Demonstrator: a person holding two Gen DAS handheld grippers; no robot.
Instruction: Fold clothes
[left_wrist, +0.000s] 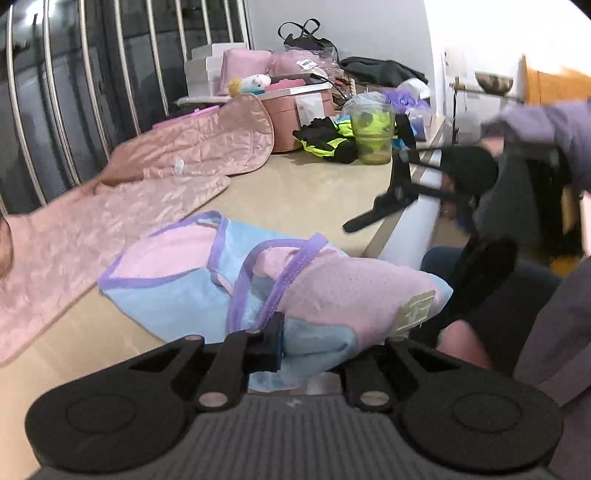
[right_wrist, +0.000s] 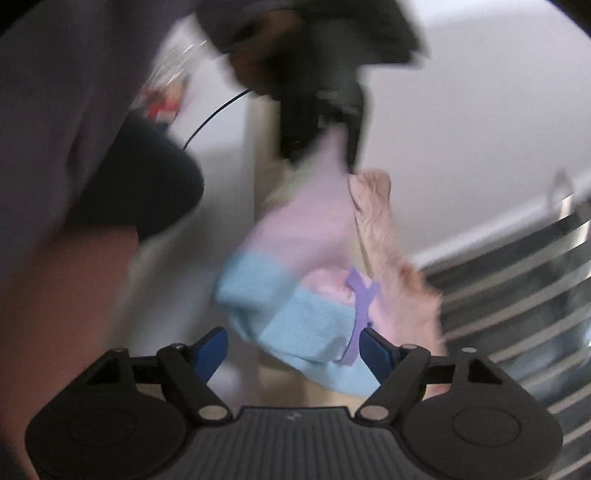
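Observation:
A small pink and light-blue garment (left_wrist: 325, 291) with purple trim lies bunched at the table's near edge, one end lifted. My left gripper (left_wrist: 321, 347) is shut on its blue hem; only one finger shows, the other is under the cloth. In the blurred right wrist view the same garment (right_wrist: 291, 317) hangs ahead, held from above by the left gripper (right_wrist: 317, 125). My right gripper (right_wrist: 295, 350) is open, its blue pads (right_wrist: 214, 349) wide apart on either side of the cloth's lower end. It also shows in the air at the table's right edge, the right gripper (left_wrist: 388, 201).
A pink satin garment (left_wrist: 122, 206) is spread over the beige table (left_wrist: 303, 192) to the left. At the back stand a pink round box (left_wrist: 295, 114), black and neon gloves (left_wrist: 325, 142), a plastic cup (left_wrist: 371, 133) and bags. A person's leg and purple sleeve (left_wrist: 546, 122) are on the right.

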